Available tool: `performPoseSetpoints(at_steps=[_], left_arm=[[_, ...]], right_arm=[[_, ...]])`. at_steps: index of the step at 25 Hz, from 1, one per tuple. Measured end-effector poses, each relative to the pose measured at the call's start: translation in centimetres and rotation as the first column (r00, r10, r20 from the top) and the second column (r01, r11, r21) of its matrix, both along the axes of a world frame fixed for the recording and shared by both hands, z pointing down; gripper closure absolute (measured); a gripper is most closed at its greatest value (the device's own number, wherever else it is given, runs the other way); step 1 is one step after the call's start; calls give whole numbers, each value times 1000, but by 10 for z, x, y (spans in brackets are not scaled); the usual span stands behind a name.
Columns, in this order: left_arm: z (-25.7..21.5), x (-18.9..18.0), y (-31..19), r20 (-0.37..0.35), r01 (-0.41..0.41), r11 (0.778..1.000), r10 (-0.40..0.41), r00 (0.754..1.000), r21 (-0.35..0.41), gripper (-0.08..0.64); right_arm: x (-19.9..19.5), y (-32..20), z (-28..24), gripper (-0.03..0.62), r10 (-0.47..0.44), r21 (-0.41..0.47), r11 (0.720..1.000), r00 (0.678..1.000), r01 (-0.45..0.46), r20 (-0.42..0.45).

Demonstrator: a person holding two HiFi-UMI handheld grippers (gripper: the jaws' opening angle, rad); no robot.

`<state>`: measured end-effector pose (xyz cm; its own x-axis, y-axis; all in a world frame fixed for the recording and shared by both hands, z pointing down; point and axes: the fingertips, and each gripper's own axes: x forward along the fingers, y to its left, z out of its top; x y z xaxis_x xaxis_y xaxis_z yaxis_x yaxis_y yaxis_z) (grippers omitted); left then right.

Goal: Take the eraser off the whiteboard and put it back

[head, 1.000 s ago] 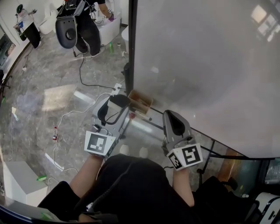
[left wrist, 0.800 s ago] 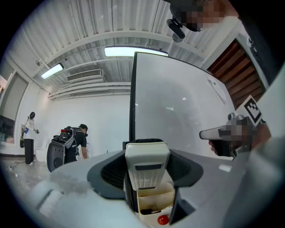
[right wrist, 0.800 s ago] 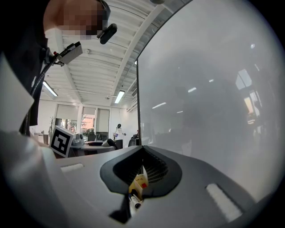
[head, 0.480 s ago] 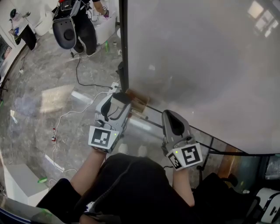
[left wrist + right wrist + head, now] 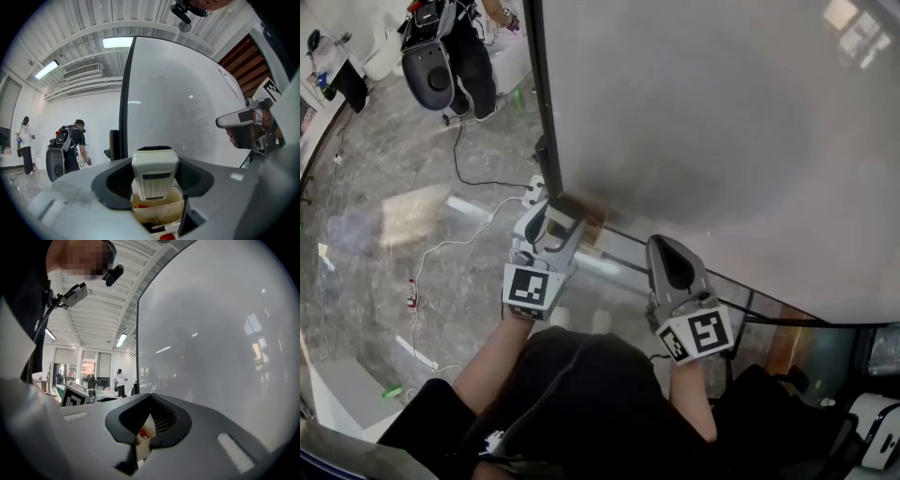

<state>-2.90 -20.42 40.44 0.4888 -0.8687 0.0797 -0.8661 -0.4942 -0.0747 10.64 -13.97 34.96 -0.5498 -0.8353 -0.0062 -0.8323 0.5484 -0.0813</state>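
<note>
My left hand-held gripper (image 5: 551, 217) is level at the lower left corner of the whiteboard (image 5: 722, 122). Its jaws stand wide apart. In the left gripper view the eraser (image 5: 155, 174) stands upright right between them. It is a cream block with a dark felt edge on top. There is a dark gap on either side of it, so my pads are not pressing on it and I hold nothing yet.

The eraser's lower end meets the top of a small cardboard box (image 5: 157, 211) fixed at the board's bottom edge. I cannot tell whether the eraser clings to the board just above the box or stands in it. Marker pens (image 5: 165, 227) lie in the box, one with a red cap.

My right hand-held gripper (image 5: 667, 248) is further along the board's lower edge, well apart from the left one. It also points level. In the right gripper view its jaw tips meet and nothing is gripped. Only a sliver of the box shows through the slit behind them.

Beyond the board's left edge, two people (image 5: 75, 140) stand on the grey floor (image 5: 384, 216). A white cable (image 5: 441, 248) trails across that floor.
</note>
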Motion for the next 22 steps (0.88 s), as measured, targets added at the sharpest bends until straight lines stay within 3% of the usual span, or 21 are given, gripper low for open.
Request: performPoseSetpoints(at_steps=[9, 22], left_arm=[[32, 14, -17, 62, -6, 999, 9, 998, -46, 284], [64, 16, -32, 84, 53, 991, -43, 996, -119, 282]], right_arm=[[20, -6, 3, 583, 32, -12, 999, 999, -32, -6], [23, -13, 4, 583, 24, -17, 1000, 1000, -24, -17]])
